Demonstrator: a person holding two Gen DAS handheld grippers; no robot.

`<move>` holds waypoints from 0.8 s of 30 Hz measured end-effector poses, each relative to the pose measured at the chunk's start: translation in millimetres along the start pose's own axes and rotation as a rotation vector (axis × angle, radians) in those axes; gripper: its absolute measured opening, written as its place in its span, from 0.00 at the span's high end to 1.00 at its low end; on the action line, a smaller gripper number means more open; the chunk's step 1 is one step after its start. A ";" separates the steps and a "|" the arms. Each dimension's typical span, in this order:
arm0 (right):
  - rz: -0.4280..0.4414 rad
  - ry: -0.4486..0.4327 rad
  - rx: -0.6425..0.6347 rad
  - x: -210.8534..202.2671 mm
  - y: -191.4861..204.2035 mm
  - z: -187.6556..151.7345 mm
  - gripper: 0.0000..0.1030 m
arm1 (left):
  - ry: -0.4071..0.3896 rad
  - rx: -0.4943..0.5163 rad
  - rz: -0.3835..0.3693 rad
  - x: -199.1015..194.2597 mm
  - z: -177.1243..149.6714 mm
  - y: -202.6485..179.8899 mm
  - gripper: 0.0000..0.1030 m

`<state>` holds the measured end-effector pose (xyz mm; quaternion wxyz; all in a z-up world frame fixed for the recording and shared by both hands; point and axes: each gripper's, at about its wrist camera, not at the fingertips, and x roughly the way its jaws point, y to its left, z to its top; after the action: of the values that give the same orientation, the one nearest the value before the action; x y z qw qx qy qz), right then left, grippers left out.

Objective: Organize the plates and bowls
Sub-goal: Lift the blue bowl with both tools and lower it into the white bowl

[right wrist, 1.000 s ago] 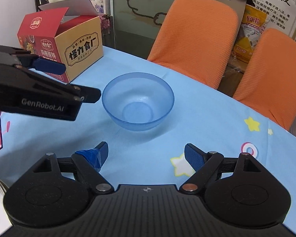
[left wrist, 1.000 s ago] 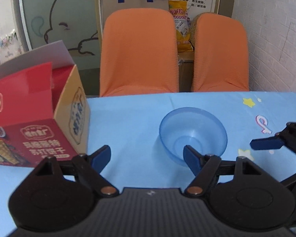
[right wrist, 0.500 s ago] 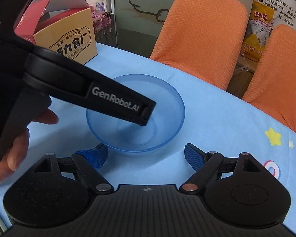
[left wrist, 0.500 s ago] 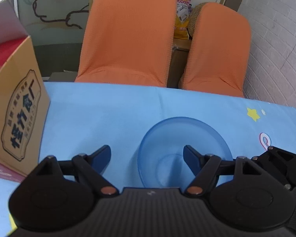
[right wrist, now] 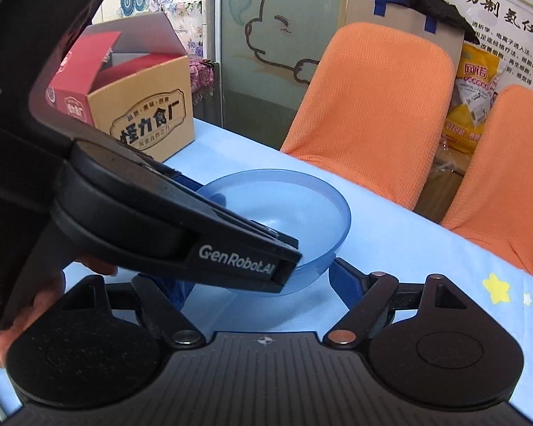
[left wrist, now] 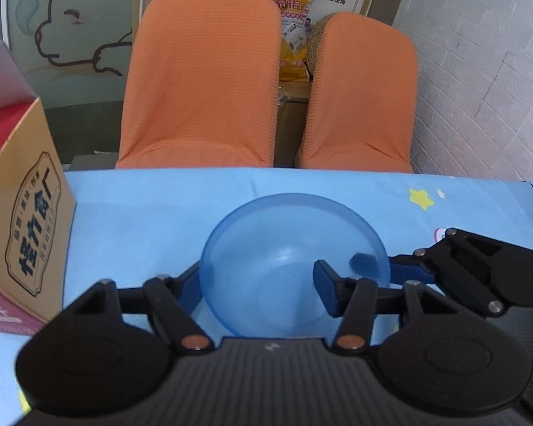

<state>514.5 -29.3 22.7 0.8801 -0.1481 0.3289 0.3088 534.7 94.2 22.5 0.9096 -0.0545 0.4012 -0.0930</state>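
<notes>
Left wrist view: one translucent blue bowl (left wrist: pixel 295 259) stands mouth up on the blue-covered desk (left wrist: pixel 142 220), at the frame's centre. It is round, so it has no long axis; its opening faces straight up. The left tool (left wrist: pixel 259 280) is spread wide and straddles the bowl's left wall: its left finger sits outside the rim at 9 o'clock of the bowl, its right finger (left wrist: pixel 328 289) reaches down inside the basin. Neither pad clearly presses the wall, so it has hold of nothing. At 3 o'clock of the bowl the right tool (left wrist: pixel 376 264) comes in from the side, one fingertip seen blurred through the bowl wall, the other outside it. One printed carton (left wrist: pixel 28 234) stands at 9 o'clock, and two orange chairs (left wrist: pixel 202 85) stand side by side beyond the desk's far edge at 12 o'clock.

Right wrist view: the same single bowl (right wrist: pixel 287 213) sits at the centre, upright. The right tool (right wrist: pixel 257 285) is spread wide, its right finger (right wrist: pixel 348 285) just beside the bowl's near wall at 5 o'clock; its left finger is mostly hidden behind the left tool (right wrist: pixel 181 227), which crosses from 9 o'clock and covers the bowl's near-left rim. Whether the right tool touches the bowl I cannot tell. The carton (right wrist: pixel 138 113) stands open at 10 o'clock, the two chairs (right wrist: pixel 369 103) from 1 to 3 o'clock.
</notes>
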 end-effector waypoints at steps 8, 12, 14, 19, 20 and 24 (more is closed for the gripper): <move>-0.042 -0.040 0.003 -59.3 12.1 0.4 0.33 | -0.067 0.037 -0.038 -59.9 -2.8 -41.3 0.47; -0.066 -0.067 0.019 -108.3 24.1 -13.6 0.33 | -0.078 0.060 -0.096 -97.1 -18.6 -74.4 0.47; -0.085 -0.075 0.024 -134.3 34.2 -26.6 0.32 | -0.077 0.071 -0.130 -113.2 -33.8 -94.2 0.47; -0.149 -0.067 0.049 -193.9 49.0 -75.5 0.31 | -0.067 0.137 -0.186 -142.8 -83.4 -151.0 0.47; -0.157 -0.064 0.061 -203.0 49.4 -85.3 0.31 | -0.059 0.150 -0.195 -146.3 -95.2 -161.9 0.47; -0.178 -0.052 0.109 -234.6 54.9 -125.4 0.31 | -0.031 0.200 -0.211 -155.7 -136.2 -196.4 0.47</move>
<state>279.0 -150.0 84.0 0.9191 -0.1204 0.3077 0.2149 306.4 -67.8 77.2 0.9018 -0.0067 0.3677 -0.2268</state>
